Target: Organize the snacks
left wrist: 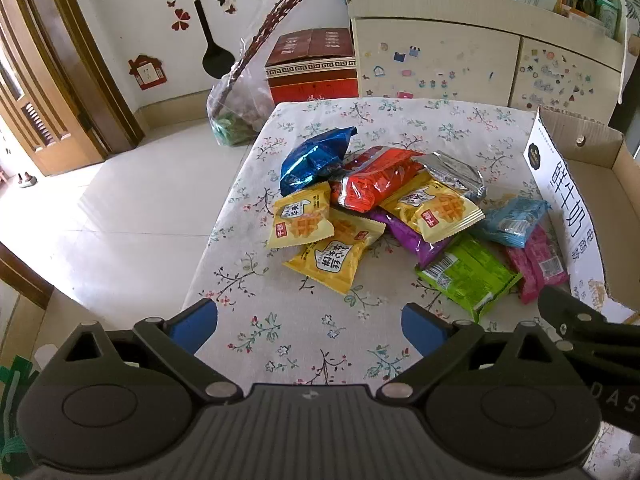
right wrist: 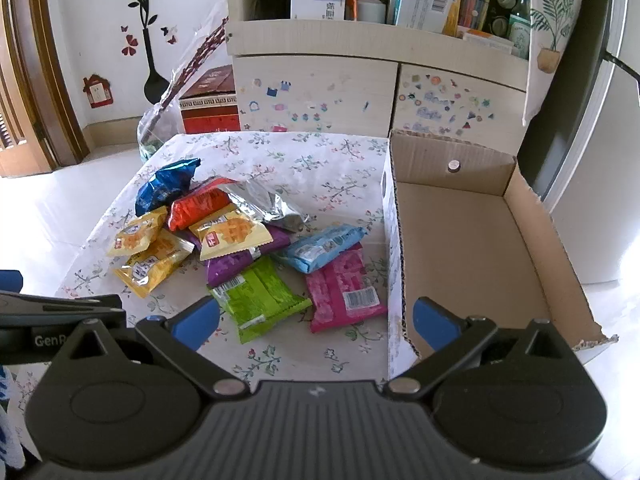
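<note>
A heap of snack packets lies on the floral tablecloth (left wrist: 304,344): a blue foil bag (left wrist: 312,158), a red pack (left wrist: 380,180), a silver pack (left wrist: 452,174), three yellow packs (left wrist: 304,222), a purple one (left wrist: 412,238), a green one (left wrist: 468,276), a light blue one (left wrist: 512,220) and a pink one (left wrist: 540,264). My left gripper (left wrist: 310,326) is open, near the table's front edge, short of the heap. My right gripper (right wrist: 316,322) is open too, hovering over the green pack (right wrist: 260,300), the pink pack (right wrist: 344,292) and the near wall of the cardboard box (right wrist: 476,248), which holds nothing.
The box wall (left wrist: 560,208) stands right of the heap. Behind the table are a sticker-covered cabinet (right wrist: 320,92) with cluttered shelves, a red carton (left wrist: 312,64) and a plastic bag with branches (left wrist: 240,108) on the floor. A wooden door (left wrist: 44,92) is at the left.
</note>
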